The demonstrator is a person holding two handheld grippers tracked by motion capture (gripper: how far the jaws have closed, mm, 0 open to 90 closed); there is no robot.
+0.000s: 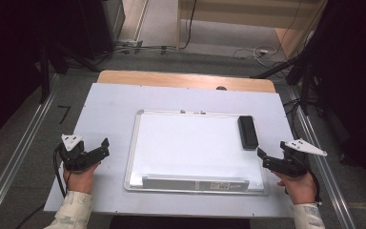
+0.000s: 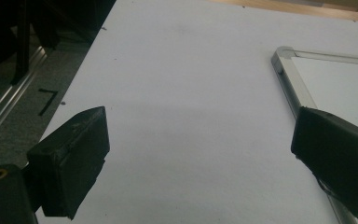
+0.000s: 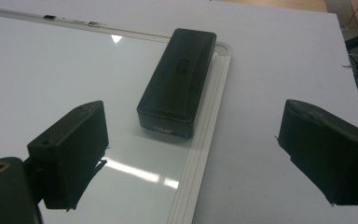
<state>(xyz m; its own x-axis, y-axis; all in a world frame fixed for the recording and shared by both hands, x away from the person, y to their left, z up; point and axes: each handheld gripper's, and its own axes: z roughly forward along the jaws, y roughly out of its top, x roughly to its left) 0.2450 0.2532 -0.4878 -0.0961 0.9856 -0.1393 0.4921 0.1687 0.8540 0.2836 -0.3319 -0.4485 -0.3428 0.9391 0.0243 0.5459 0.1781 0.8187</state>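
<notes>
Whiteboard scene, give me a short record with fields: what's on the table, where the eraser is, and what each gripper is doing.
surface: white table
whiteboard: flat, centred, blank
eraser: black, lying on the whiteboard's right edge
left gripper: open, holding nothing, left of the whiteboard
right gripper: open, holding nothing, near the eraser, not touching it

Whiteboard point(image 1: 190, 148), black eraser point(image 1: 248, 132), white table point(image 1: 109, 102)
</notes>
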